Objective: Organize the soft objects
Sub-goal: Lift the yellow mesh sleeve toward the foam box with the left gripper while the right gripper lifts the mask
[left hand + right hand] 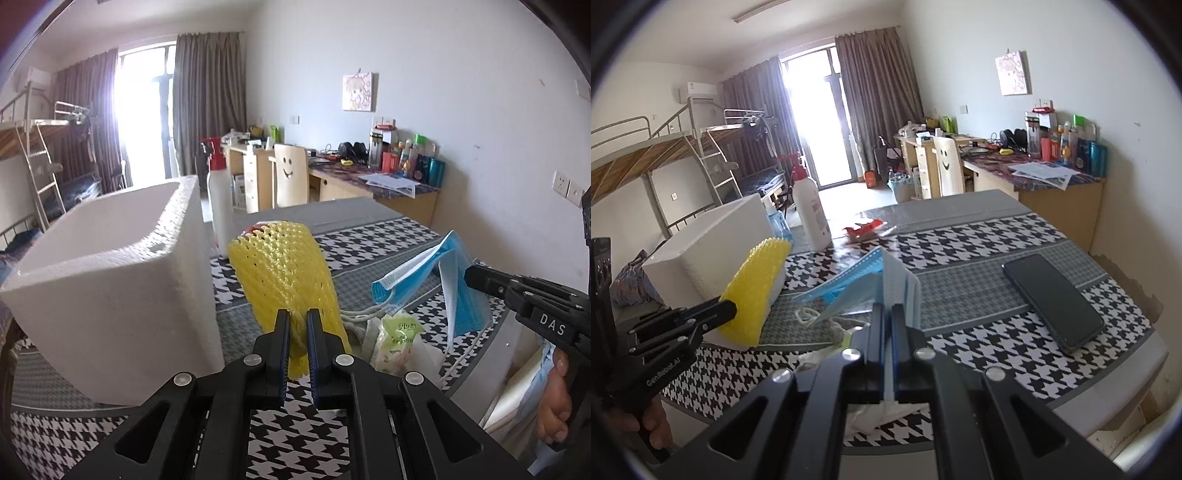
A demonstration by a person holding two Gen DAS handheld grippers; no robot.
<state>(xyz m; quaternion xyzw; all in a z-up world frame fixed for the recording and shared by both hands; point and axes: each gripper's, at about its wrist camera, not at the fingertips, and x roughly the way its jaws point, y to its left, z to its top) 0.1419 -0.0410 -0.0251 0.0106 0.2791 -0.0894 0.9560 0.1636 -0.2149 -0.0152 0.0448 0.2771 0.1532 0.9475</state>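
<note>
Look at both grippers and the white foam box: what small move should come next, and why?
Probably swing the left gripper leftward over the white foam box. It is shut on the yellow foam net, lifted beside the box's open top. The right gripper, shut on the blue face mask, sits farther away and could follow.

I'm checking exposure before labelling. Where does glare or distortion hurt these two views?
Left wrist view: the window blows out white, washing the curtains; the foam box bulges from fisheye. Right wrist view: the window is blown out again, and the table edge curves.
</note>
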